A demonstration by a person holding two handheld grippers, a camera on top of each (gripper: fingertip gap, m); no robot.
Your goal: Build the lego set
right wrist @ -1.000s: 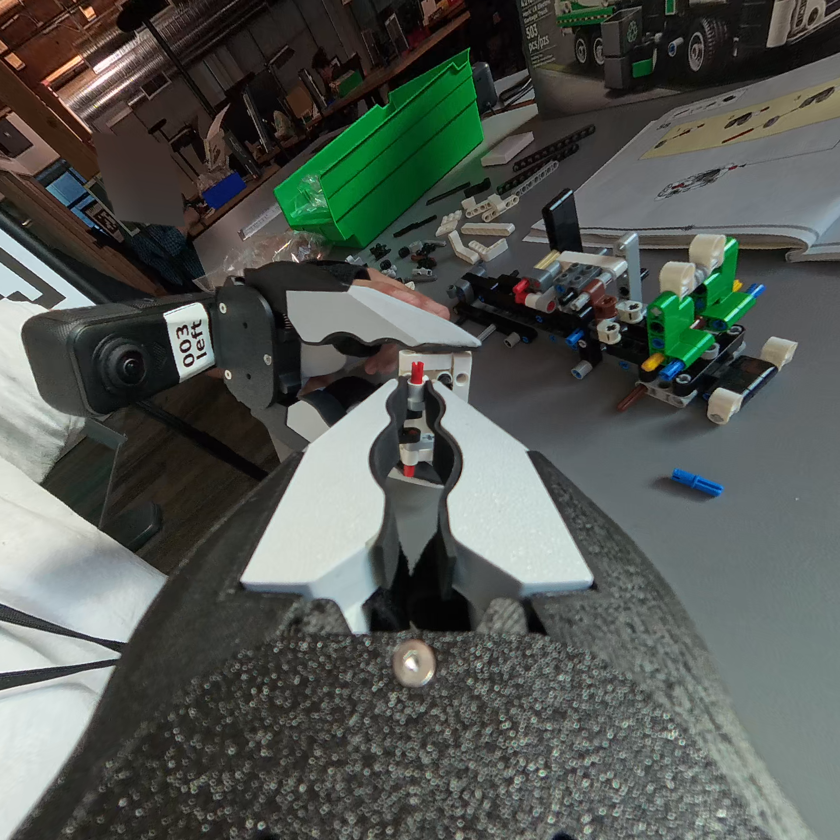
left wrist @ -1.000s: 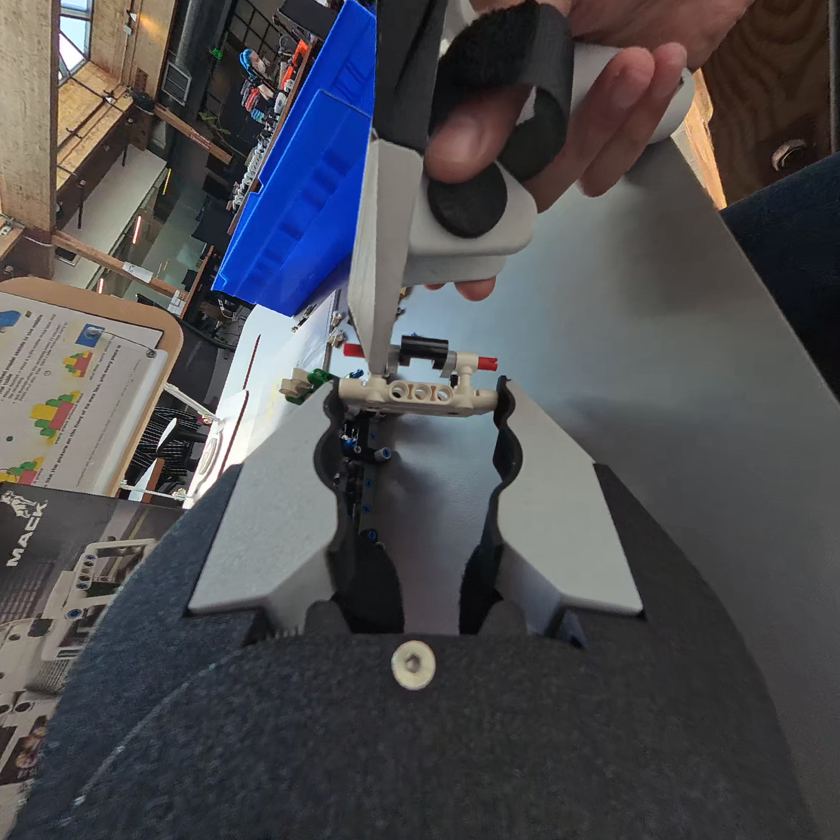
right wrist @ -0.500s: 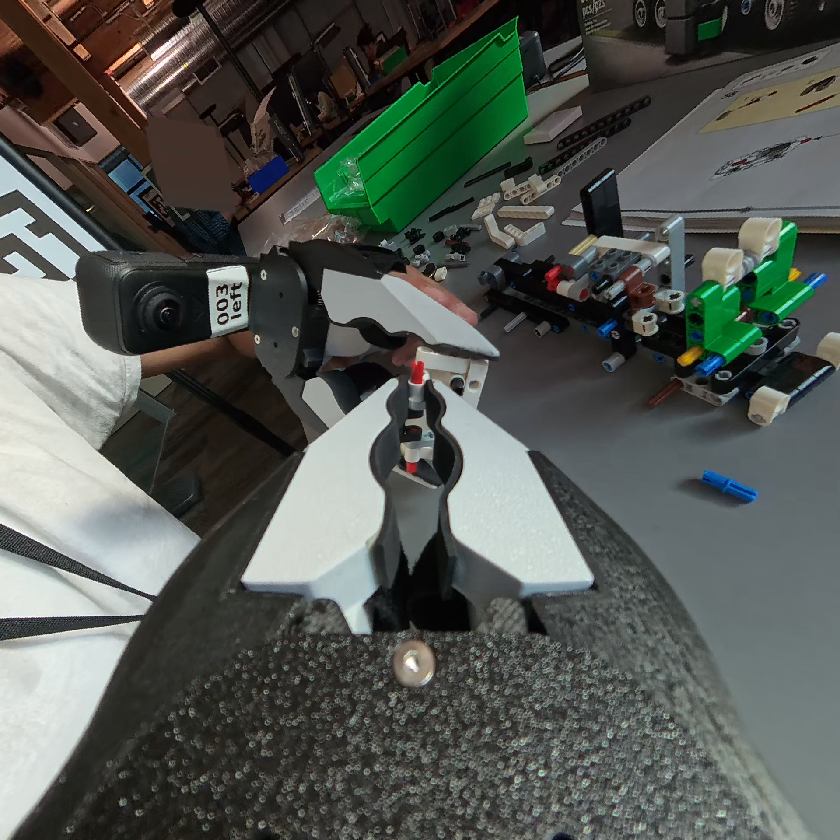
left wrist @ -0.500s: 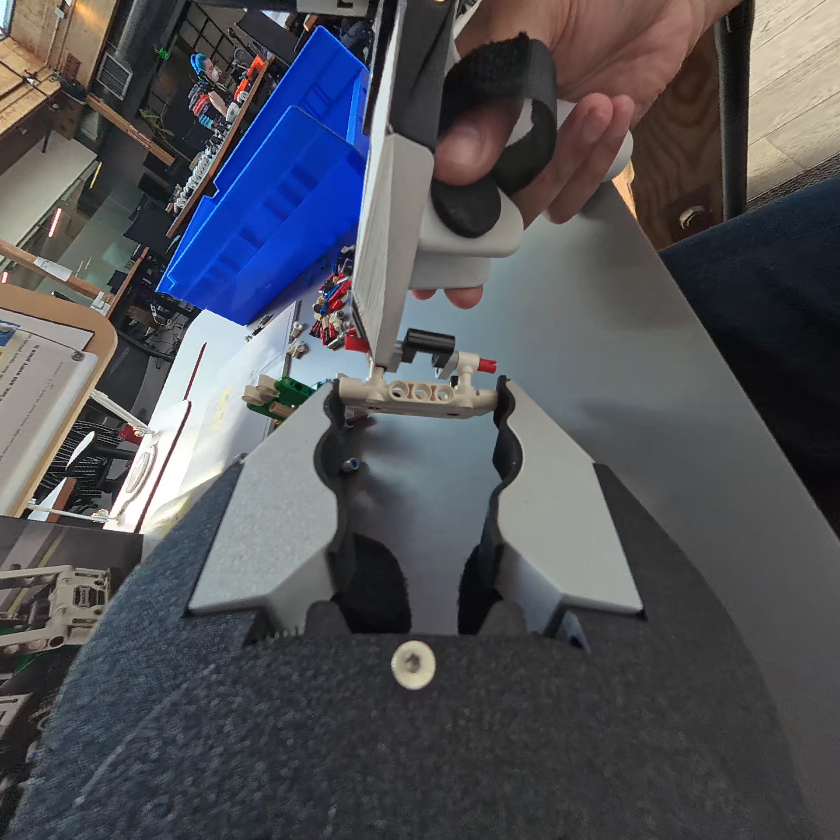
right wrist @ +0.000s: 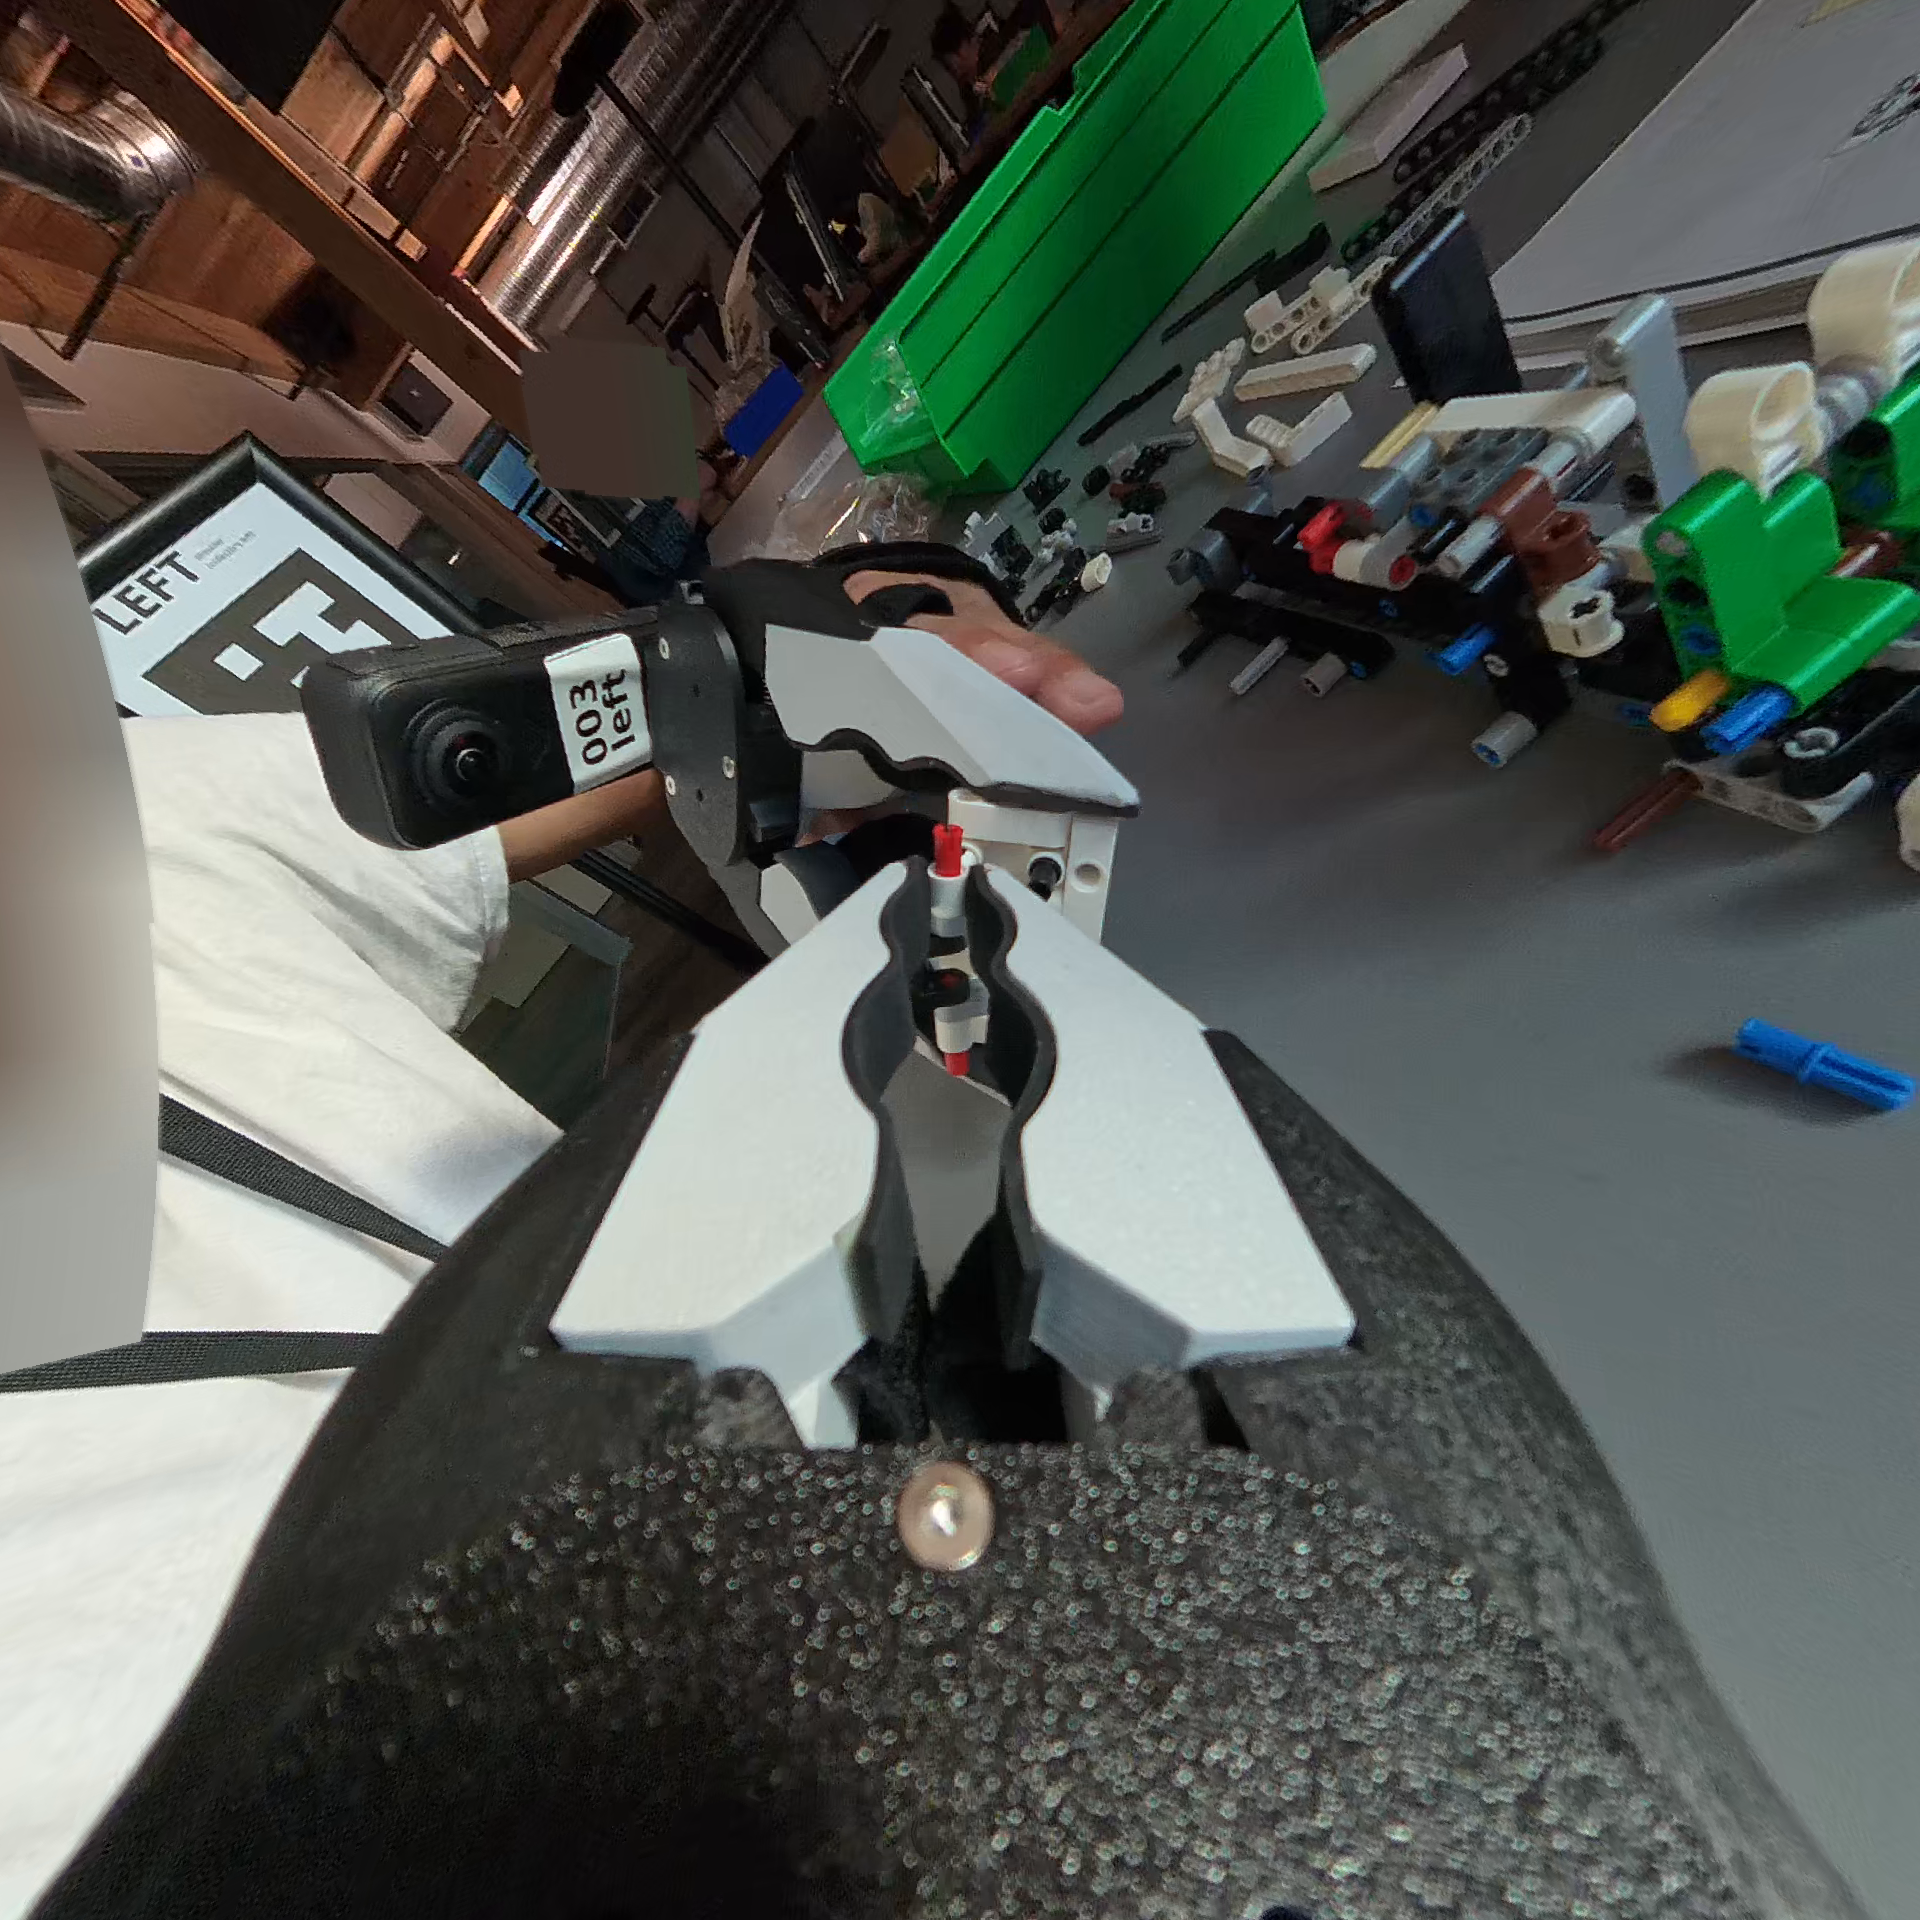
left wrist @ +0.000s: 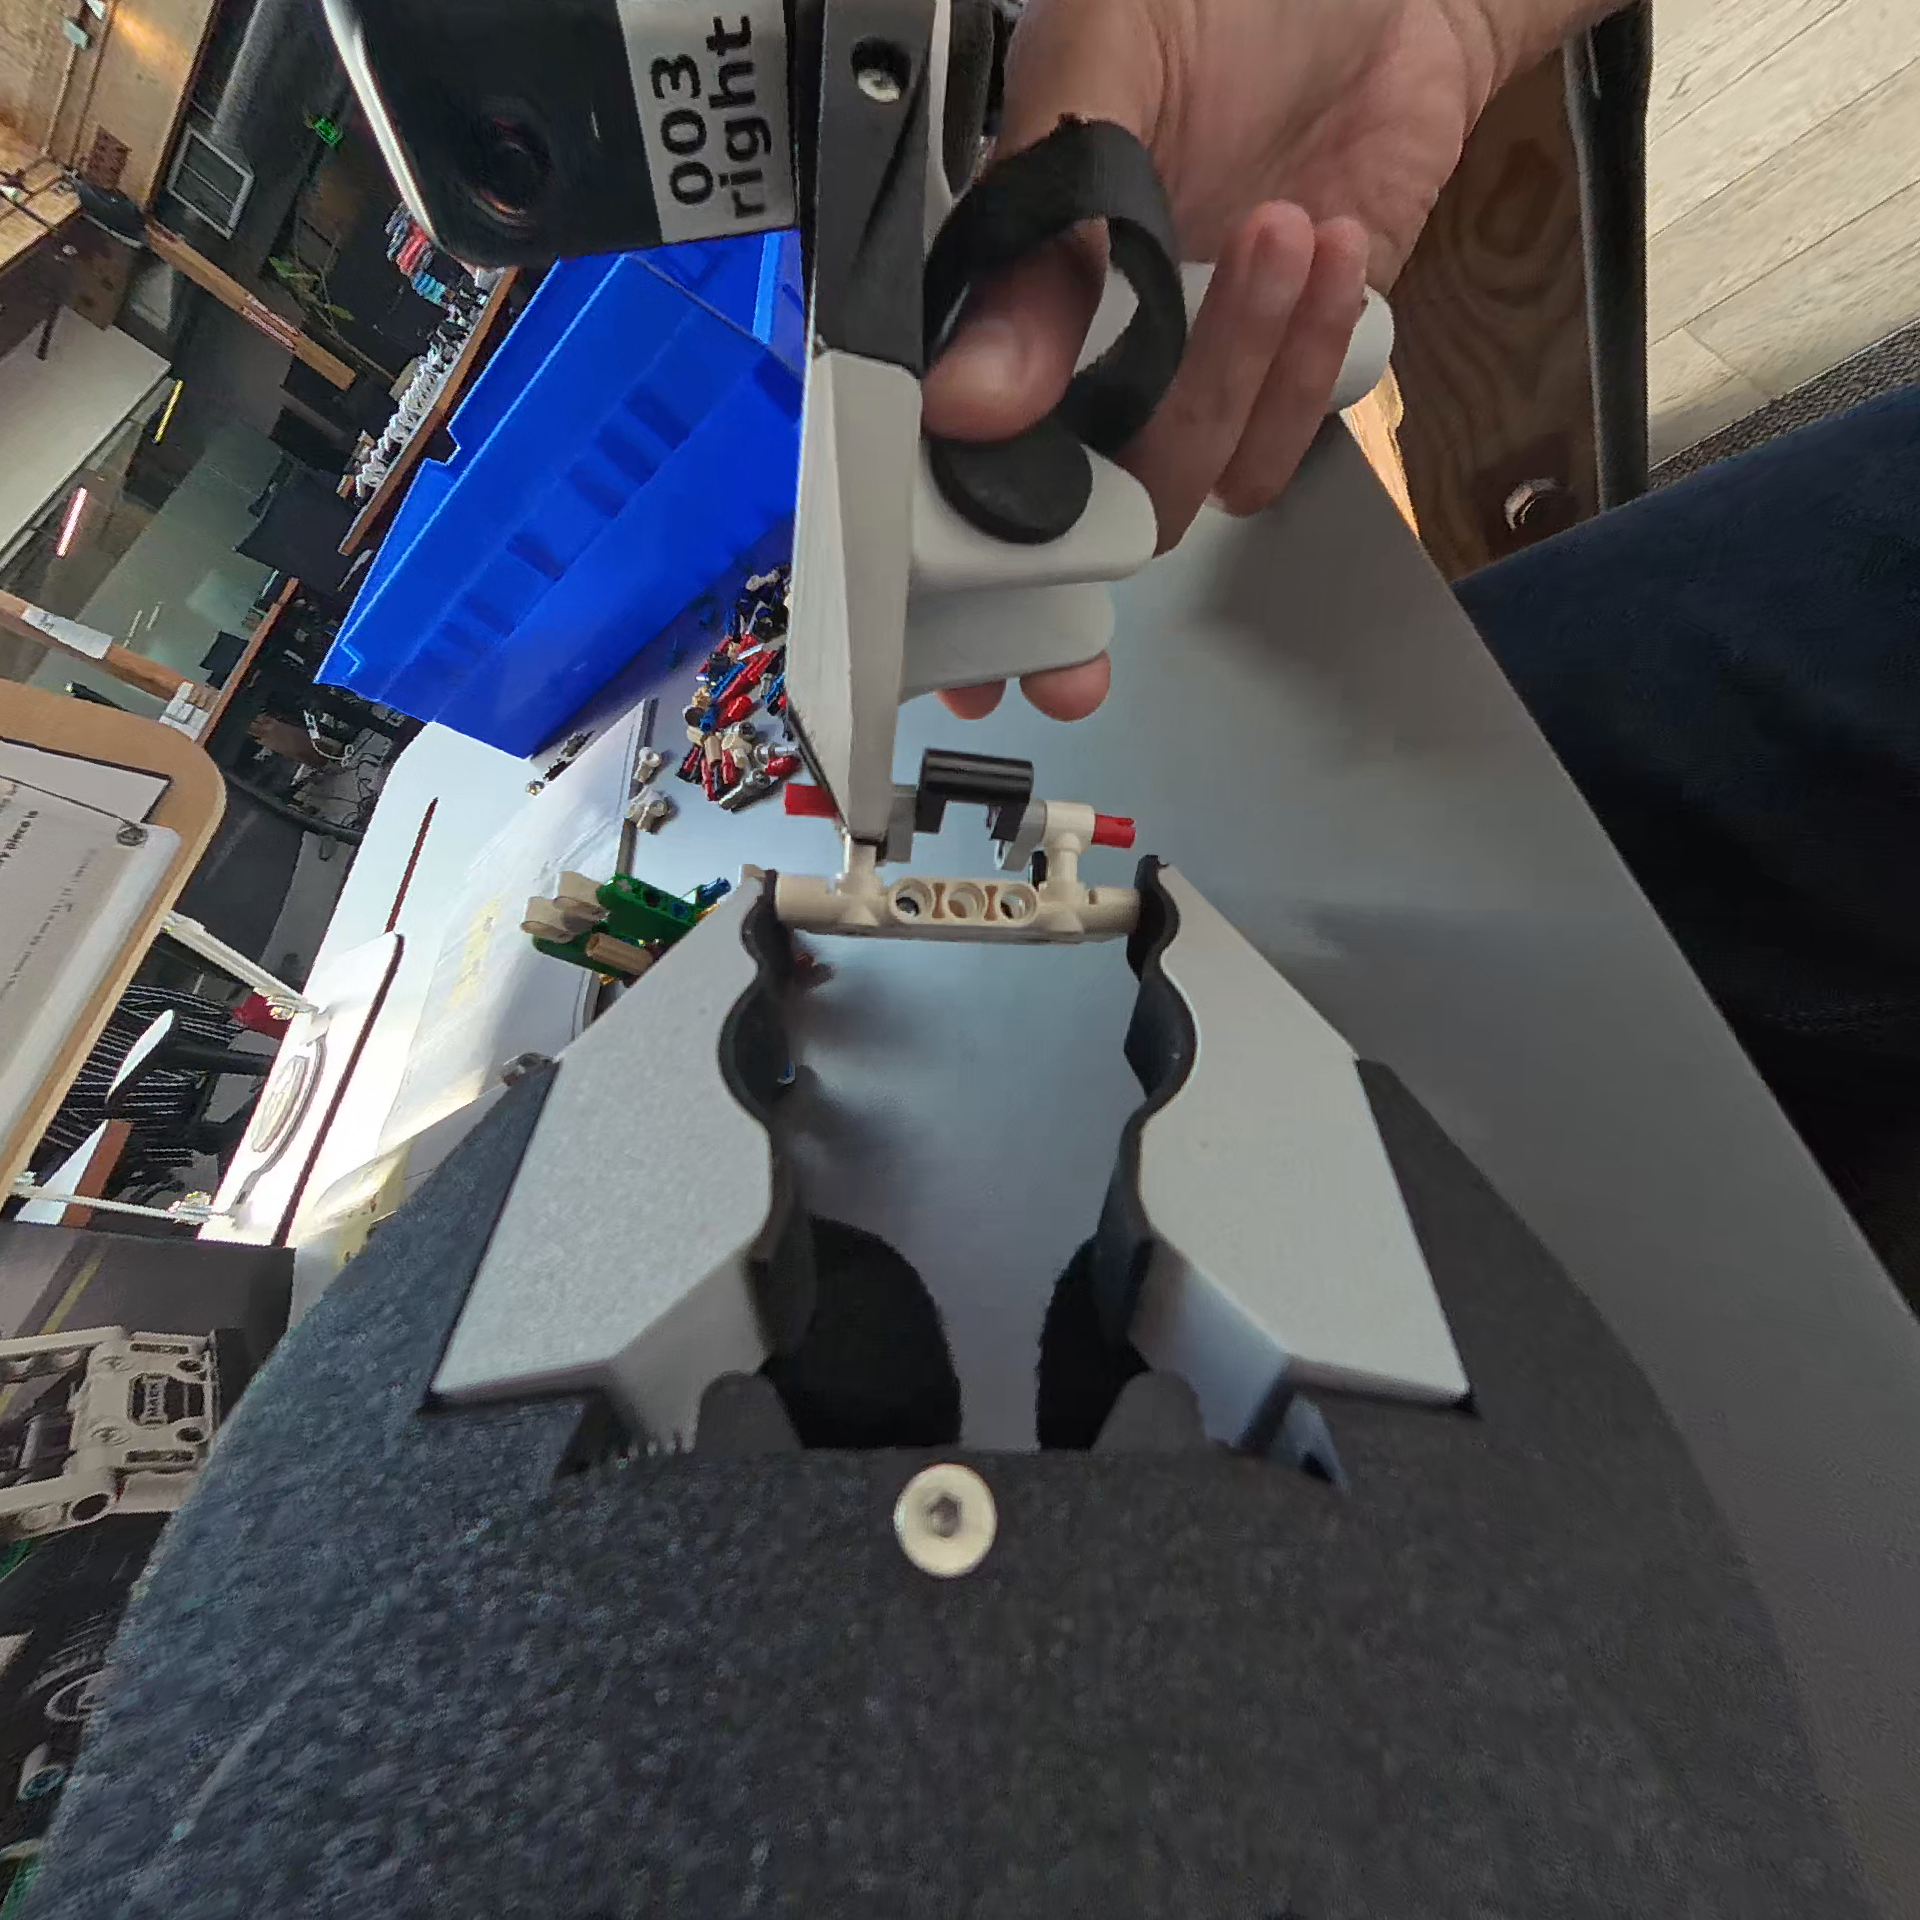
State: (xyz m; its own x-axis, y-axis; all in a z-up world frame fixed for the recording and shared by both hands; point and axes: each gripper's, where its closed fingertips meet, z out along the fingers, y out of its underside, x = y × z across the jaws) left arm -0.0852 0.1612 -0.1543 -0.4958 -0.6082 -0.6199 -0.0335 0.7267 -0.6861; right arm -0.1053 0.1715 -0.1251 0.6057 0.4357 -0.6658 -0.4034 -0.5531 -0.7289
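We see the left gripper with its jaws spread wide and clamped on the two ends of a white perforated building-toy frame; each dark pad presses on an end of the frame, which is held in the air above the grey worktop. From the other side, the frame shows as a white block tucked under the left gripper's upper finger.

The right gripper has its jaws nearly together and clenched on a small axle assembly: a red axle carrying white, grey and black connectors. The pads press on it from both sides, and its red tip pokes out past the fingertips. In the left wrist view the same assembly sits right against the top of the frame, its white connectors meeting the frame's edge, with the right gripper coming down from above in a person's hand.

On the worktop beyond lie a heap of small red, blue and black pins in front of a blue bin. The right wrist view shows a partly built black, green and white vehicle model, a green bin, loose white beams and a single blue pin well apart from the rest.
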